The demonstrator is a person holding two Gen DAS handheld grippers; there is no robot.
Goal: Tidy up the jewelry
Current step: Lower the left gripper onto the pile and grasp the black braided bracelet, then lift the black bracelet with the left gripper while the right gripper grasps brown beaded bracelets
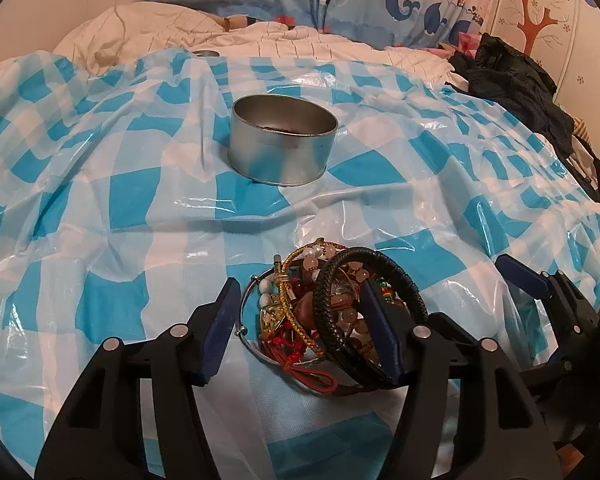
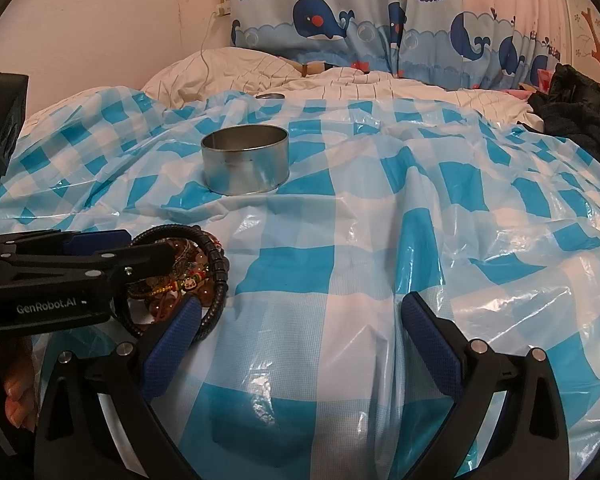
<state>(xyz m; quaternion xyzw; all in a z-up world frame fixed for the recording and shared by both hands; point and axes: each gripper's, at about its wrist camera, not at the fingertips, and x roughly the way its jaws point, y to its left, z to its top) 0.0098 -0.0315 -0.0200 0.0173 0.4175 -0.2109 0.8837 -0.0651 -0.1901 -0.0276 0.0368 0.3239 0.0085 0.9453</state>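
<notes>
Jewelry [image 1: 320, 312] lies heaped on the blue checked sheet [image 1: 420, 184] covering the bed, between the spread fingers of the left claw [image 1: 300, 320]. At 12 o'clock stands a round tin [image 1: 282, 144]. The right claw [image 2: 300, 340], also spread, holds nothing

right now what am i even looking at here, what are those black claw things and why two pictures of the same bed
Those black claws are two handheld grippers, each held by a person, each carrying a wide-angle camera that looks along its blue-padded fingers. So each picture is one gripper's view.

Left wrist view: the left gripper is open, its fingers on either side of a pile of bracelets: beaded strings, a gold chain, red cords and a black braided leather band. It has not closed on them.

Right wrist view: the right gripper is open and empty over the blue checked plastic sheet covering the bed.

Beyond the pile stands an open round metal tin, probably where the jewelry goes.
</notes>
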